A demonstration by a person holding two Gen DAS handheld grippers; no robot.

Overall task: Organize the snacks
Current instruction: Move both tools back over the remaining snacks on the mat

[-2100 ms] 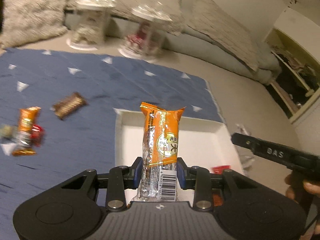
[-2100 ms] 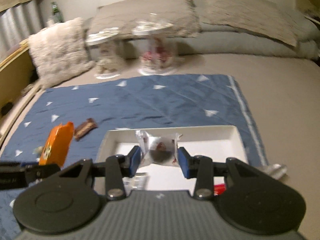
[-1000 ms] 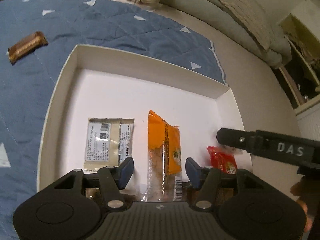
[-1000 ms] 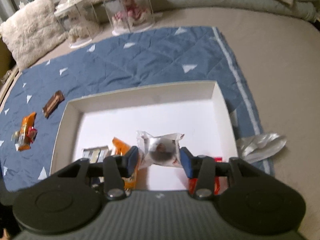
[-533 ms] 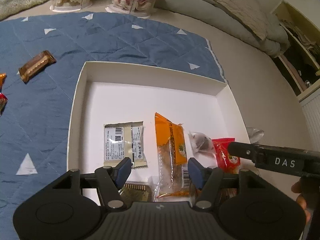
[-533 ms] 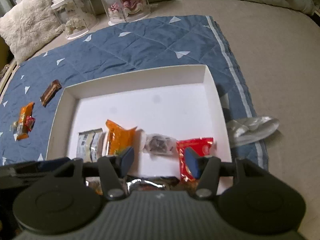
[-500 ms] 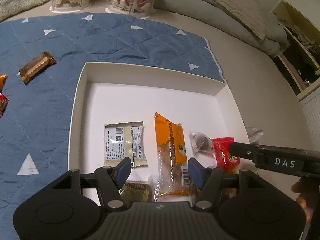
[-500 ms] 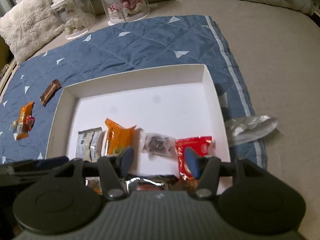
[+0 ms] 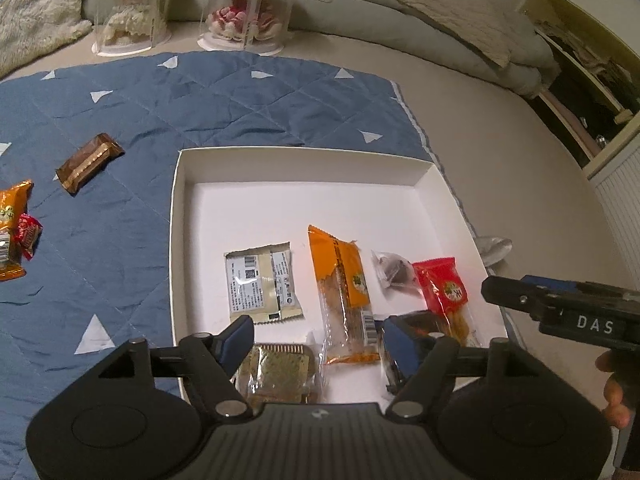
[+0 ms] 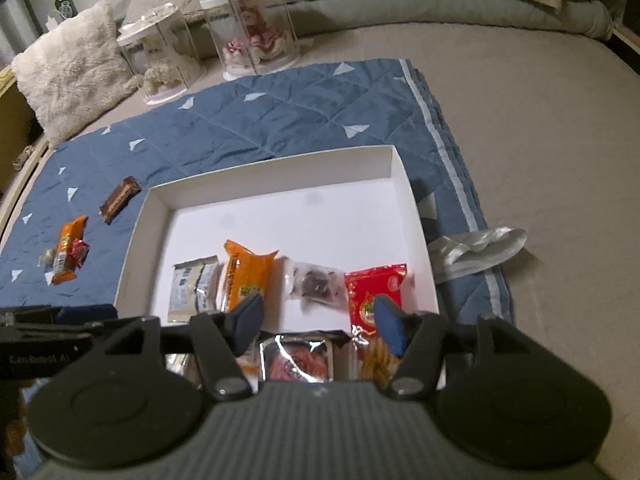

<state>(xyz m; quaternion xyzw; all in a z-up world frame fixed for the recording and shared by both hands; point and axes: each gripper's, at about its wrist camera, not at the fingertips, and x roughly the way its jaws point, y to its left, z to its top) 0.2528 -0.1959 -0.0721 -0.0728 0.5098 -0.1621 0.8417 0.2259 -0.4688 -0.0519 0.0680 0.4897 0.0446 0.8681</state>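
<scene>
While the blue quilt [image 9: 224, 96] and the two clear doll cases [image 9: 248, 4] behind it are unchanged, more of them is now seen than a second ago, because both grippers have been lifted away from the white box [image 9: 296, 164]. The box is lying on the quilt's right part.

Inside the box, a row of snacks is seen near its front wall: the pale flat packet [image 9: 262, 282] at the left, then the orange packet [image 9: 346, 294], then the small clear packet [image 9: 394, 270], then the red packet [image 9: 440, 286] at the right. Two seconds ago the orange packet was clamped in the left gripper [image 9: 320, 340] and the clear packet in the right gripper [image 10: 316, 320]; now both are released inside the box. The jaws of both grippers are opening and nothing is held between them.

Left of the box, on the quilt, the brown bar [image 9: 89, 162] and another orange snack [image 9: 12, 236] are left as before.
</scene>
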